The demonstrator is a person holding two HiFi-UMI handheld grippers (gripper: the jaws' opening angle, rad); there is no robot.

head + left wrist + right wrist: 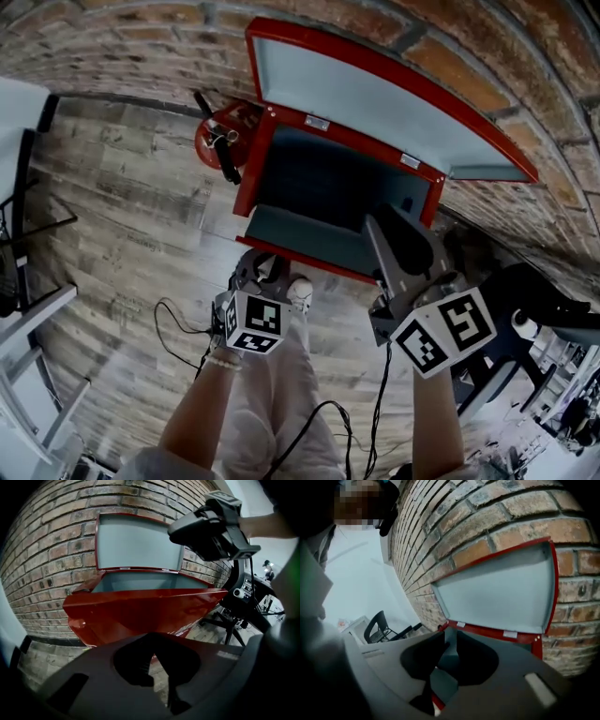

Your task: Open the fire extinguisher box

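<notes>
Red metal fire extinguisher box [251, 178], smooth grey-lined lid [375, 103] up; interior dim, hard to read. Before it, left gripper [153, 645] jaws pressed together; right gripper [450, 641] jaws slightly spread, empty.

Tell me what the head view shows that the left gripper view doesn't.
Only the head view: the marker cube on the left gripper, the person's white shoe and the black cable on the floor. Only the left gripper view: the box's red front face. Both: the lid standing open before the brick wall, and the right gripper near the box.
</notes>
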